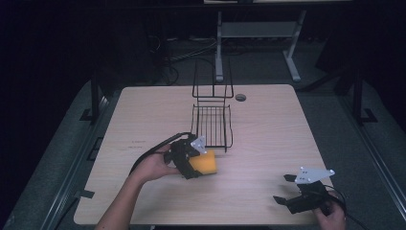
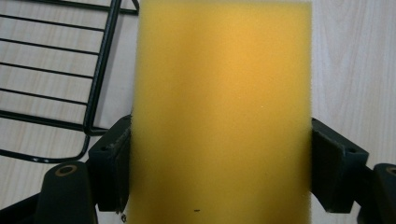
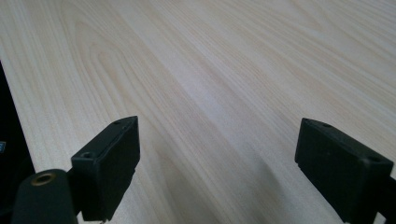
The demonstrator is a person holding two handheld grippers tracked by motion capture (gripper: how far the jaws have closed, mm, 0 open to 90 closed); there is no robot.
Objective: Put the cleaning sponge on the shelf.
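Observation:
A yellow sponge [image 1: 205, 163] sits in my left gripper [image 1: 195, 162], just in front of the black wire rack [image 1: 211, 125]. In the left gripper view the sponge [image 2: 219, 116] stands between both black jaws, which press on its two sides; my left gripper [image 2: 219, 163] is shut on it. The rack's wires [image 2: 56, 79] lie to the left of the sponge there. My right gripper [image 1: 283, 189] rests near the table's front right corner, jaws spread wide. In the right gripper view my right gripper [image 3: 217, 163] has nothing but bare wood between its jaws.
The light wooden table [image 1: 268, 134] has a round cable hole [image 1: 240, 97] at its far edge. The rack's tall back frame [image 1: 212, 79] rises behind its tray. Table legs and cables lie on the dark floor beyond. The table's dark left edge [image 3: 9, 116] is close to the right gripper.

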